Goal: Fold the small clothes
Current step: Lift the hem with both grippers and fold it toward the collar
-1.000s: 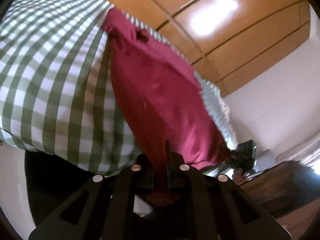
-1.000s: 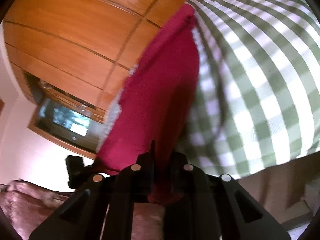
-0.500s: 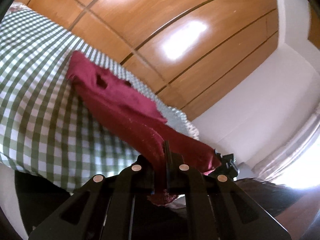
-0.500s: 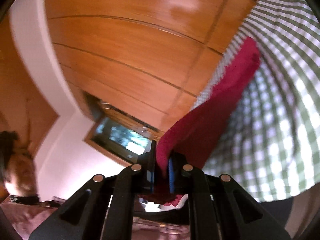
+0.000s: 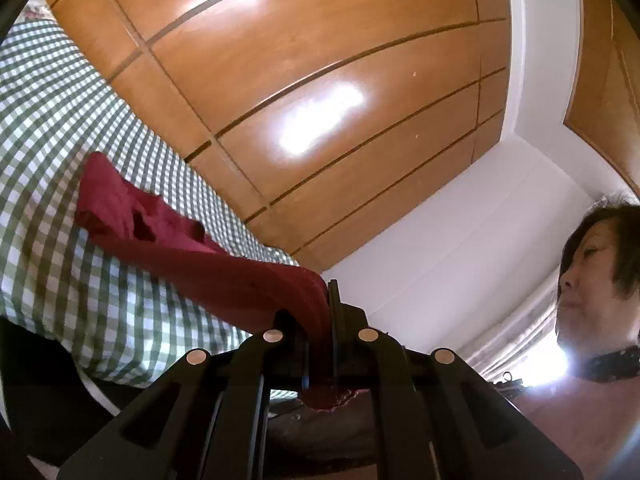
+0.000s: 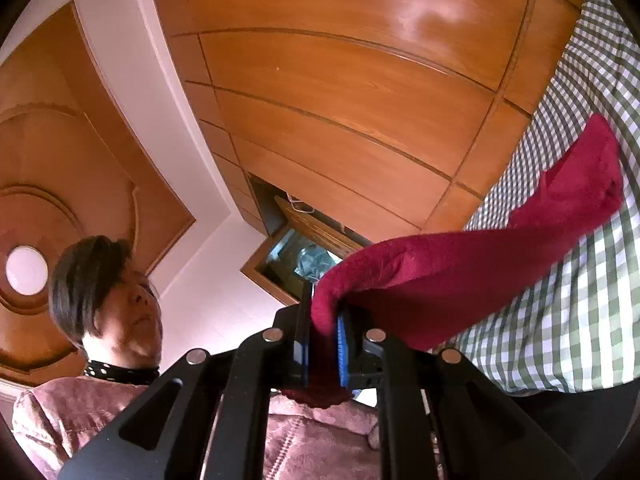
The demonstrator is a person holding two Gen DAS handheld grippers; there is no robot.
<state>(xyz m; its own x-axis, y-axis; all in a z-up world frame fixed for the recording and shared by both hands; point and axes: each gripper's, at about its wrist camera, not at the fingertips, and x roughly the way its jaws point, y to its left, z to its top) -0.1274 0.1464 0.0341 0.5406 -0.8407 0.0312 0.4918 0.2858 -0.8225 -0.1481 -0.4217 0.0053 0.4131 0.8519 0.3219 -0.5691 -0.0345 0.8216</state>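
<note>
A dark red garment [image 5: 192, 256] stretches from my left gripper [image 5: 322, 320] out to the green-and-white checked cloth [image 5: 60, 152], where its far end rests crumpled. My left gripper is shut on one near corner of it. The same garment [image 6: 480, 256] shows in the right wrist view, running from my right gripper [image 6: 324, 320] to the checked cloth [image 6: 580, 300]. My right gripper is shut on the other near corner, between its blue pads [image 6: 341, 332]. Both grippers are raised and tilted upward, holding the near edge off the cloth.
Wooden wardrobe panels [image 5: 320, 80] fill the background above the cloth. The person [image 6: 108, 304] holding the grippers stands close behind them, also in the left wrist view [image 5: 596, 280]. An open wooden cupboard [image 6: 296, 240] sits beyond the cloth's far end.
Both grippers have lifted and tilted upward with the garment's near edge. The garment now hangs taut from the grippers, with only its far end on the checked cloth.
</note>
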